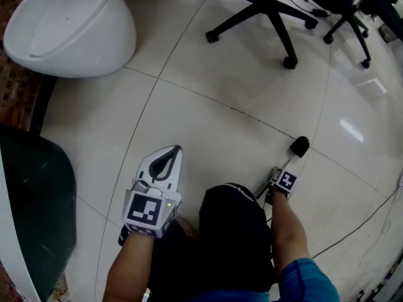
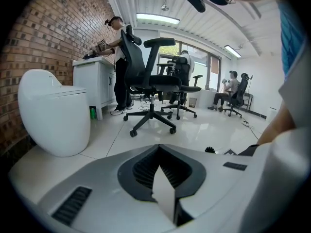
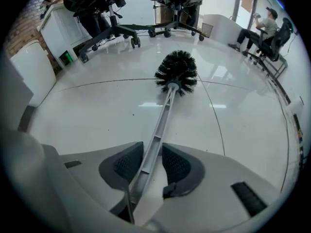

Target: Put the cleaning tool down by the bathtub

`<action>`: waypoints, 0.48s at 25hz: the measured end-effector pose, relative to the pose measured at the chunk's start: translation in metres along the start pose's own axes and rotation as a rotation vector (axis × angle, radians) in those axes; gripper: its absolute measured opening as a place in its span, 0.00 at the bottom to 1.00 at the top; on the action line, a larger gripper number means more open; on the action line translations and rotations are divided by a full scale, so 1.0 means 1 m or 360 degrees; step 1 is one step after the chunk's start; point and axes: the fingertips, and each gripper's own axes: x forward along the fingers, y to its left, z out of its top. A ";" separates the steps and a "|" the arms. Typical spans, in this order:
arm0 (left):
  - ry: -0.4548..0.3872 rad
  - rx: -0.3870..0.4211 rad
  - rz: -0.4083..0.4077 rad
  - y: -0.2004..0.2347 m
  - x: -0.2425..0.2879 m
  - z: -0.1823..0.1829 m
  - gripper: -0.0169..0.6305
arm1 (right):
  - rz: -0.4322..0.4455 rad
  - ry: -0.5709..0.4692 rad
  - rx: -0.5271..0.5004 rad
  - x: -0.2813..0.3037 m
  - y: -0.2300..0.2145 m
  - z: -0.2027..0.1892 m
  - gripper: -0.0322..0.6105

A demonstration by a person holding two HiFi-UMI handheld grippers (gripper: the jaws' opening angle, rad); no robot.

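Observation:
The cleaning tool is a toilet brush (image 1: pixel 300 146) with a black bristle head and a grey handle. In the right gripper view the brush head (image 3: pixel 176 72) rests on the white tile floor, and the handle (image 3: pixel 163 118) runs back between the jaws. My right gripper (image 3: pixel 153 147) is open around the handle, with a small gap showing at the right pad. In the head view the right gripper (image 1: pixel 281 170) is low over the floor at the right. My left gripper (image 1: pixel 178 148) is shut with nothing in it, fingertips together (image 2: pixel 159 147). The bathtub (image 1: pixel 11 231), dark inside with a white rim, lies at the far left.
A white toilet (image 1: pixel 69 27) stands at the upper left by the brick wall. Black office chairs (image 1: pixel 258 11) on castors stand at the top. A thin cable (image 1: pixel 359 225) crosses the floor at the right. People work at a white cabinet (image 2: pixel 95 81) and desks far off.

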 end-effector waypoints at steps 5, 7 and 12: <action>0.0023 -0.0003 0.0015 0.002 0.004 -0.002 0.02 | 0.0005 0.0009 0.0034 -0.001 -0.001 0.000 0.26; 0.0029 -0.0006 0.0013 0.002 0.004 -0.003 0.02 | 0.0011 0.0022 0.0083 -0.001 -0.002 -0.001 0.24; 0.0048 0.0001 0.0008 0.000 0.004 -0.003 0.02 | 0.0041 0.0054 0.0109 -0.001 0.004 -0.001 0.17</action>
